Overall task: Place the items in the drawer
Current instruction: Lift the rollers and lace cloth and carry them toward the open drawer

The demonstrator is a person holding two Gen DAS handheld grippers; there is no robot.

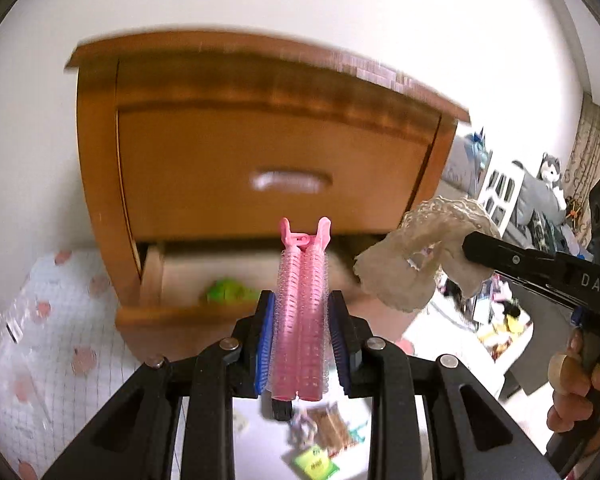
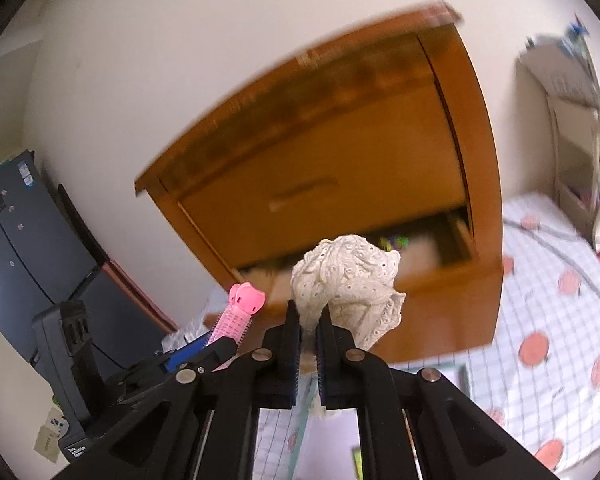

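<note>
Left wrist view shows the left gripper squeezing a pink plastic hair roller clip, a long bumpy tube with a smooth forked tip, between its blue ridged pads. Ahead stands an orange-brown wooden bedside cabinet with a smooth, shiny front. Its top drawer is closed and has a curved silver handle. The bottom wooden drawer is pulled out, and its pale inside has open room, with something small and green lying blurred in it. The clip's tip pokes up in front of the drawer's open gap.

On the right, the right gripper is clenched on a cream lace cloth, soft, holey and bunched into a lump. A hand grips its handle. In the right wrist view the right gripper pinches the cloth's thin end, and the frilly bunch sits before the drawer's front edge. A white sheet with pink dots lies beside the cabinet.
</note>
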